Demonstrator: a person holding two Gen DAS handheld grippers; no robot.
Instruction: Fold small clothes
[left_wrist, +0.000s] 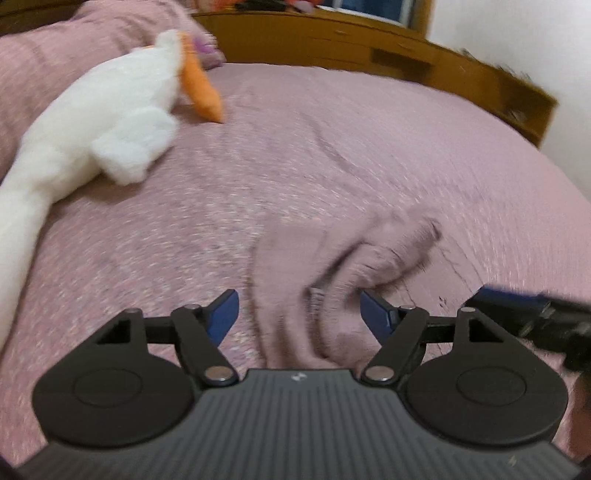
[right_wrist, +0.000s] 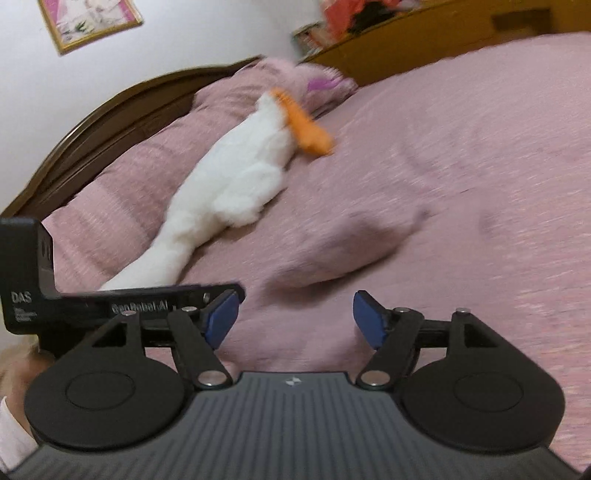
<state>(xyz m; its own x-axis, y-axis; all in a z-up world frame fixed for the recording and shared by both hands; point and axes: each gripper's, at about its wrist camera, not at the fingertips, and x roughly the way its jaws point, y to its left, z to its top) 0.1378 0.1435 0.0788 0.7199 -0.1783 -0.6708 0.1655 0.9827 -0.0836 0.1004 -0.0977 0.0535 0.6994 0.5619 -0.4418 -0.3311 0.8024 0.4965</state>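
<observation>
Soft indoor light — heavy motion blur, fisheye-bent edges.

Small pink garment (left_wrist: 332, 273) lies crumpled on bedspread, apparently knit; blurred, partly bunched.

Garment (left_wrist: 332, 273) lies on bed (left_wrist: 369, 129), ahead of both grippers. Plush toy (left_wrist: 110, 122) far left of it, against pillows (left_wrist: 48, 51). Dresser (left_wrist: 369, 48) behind bed.

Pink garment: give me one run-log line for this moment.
pink garment: crumpled on bed | left gripper: open, over garment | right gripper: open, short of garment, empty | frames blurred
</observation>
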